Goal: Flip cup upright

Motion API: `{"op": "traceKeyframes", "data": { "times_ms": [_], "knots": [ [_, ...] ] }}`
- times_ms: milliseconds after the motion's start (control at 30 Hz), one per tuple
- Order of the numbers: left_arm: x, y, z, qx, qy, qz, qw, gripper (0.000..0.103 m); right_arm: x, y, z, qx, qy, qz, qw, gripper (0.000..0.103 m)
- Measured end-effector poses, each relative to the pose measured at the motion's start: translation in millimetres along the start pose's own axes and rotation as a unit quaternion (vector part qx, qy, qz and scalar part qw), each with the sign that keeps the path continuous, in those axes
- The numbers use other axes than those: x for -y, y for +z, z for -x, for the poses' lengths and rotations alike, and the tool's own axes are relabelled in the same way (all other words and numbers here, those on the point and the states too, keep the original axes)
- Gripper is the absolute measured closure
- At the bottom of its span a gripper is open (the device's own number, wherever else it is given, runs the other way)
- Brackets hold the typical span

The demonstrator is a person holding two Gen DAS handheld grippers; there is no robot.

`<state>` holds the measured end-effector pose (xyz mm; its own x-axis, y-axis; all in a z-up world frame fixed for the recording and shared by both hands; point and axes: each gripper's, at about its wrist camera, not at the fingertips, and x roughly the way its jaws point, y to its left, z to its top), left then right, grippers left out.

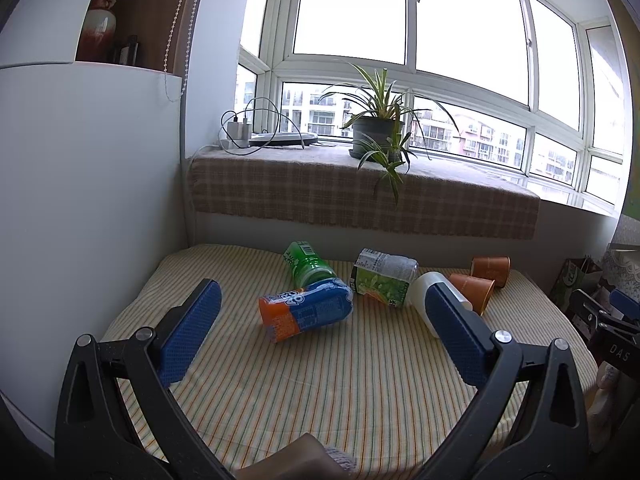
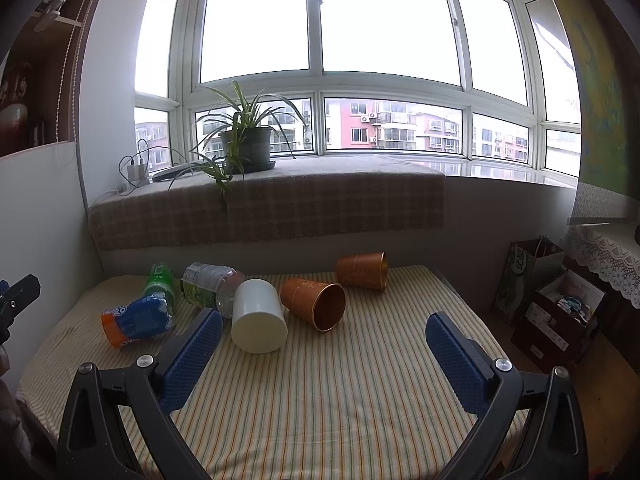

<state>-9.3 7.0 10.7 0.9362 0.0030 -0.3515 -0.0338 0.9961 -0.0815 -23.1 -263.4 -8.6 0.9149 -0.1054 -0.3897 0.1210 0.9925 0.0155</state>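
Three cups lie on their sides on the striped table: a white cup (image 2: pixel 259 317), a near orange cup (image 2: pixel 315 305) with its mouth toward me, and a far orange cup (image 2: pixel 362 271) by the back edge. In the left wrist view the white cup (image 1: pixel 426 294) is partly hidden behind my right finger, with the orange cups (image 1: pixel 474 291) (image 1: pixel 490 270) beyond. My left gripper (image 1: pixel 322 328) is open and empty above the table's near part. My right gripper (image 2: pixel 324 354) is open and empty, short of the cups.
Three bottles lie on the table's left: orange-blue (image 2: pixel 138 322), green (image 2: pixel 160 280) and clear with a green label (image 2: pixel 208 284). A plaid-covered sill with a potted plant (image 2: pixel 246 148) stands behind. Paper bags (image 2: pixel 556 312) stand on the floor at the right. A white cabinet (image 1: pixel 88 200) is at the left.
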Motion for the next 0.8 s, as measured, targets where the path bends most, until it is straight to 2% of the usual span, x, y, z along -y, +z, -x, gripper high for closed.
{"op": "traceKeyframes", "data": {
  "times_ms": [800],
  "knots": [
    [-2.6, -0.1, 4.2, -0.001, 0.000, 0.003, 1.0000, 0.000, -3.1, -0.9, -3.4, -0.005, 0.003, 0.002, 1.000, 0.000]
  ]
}}
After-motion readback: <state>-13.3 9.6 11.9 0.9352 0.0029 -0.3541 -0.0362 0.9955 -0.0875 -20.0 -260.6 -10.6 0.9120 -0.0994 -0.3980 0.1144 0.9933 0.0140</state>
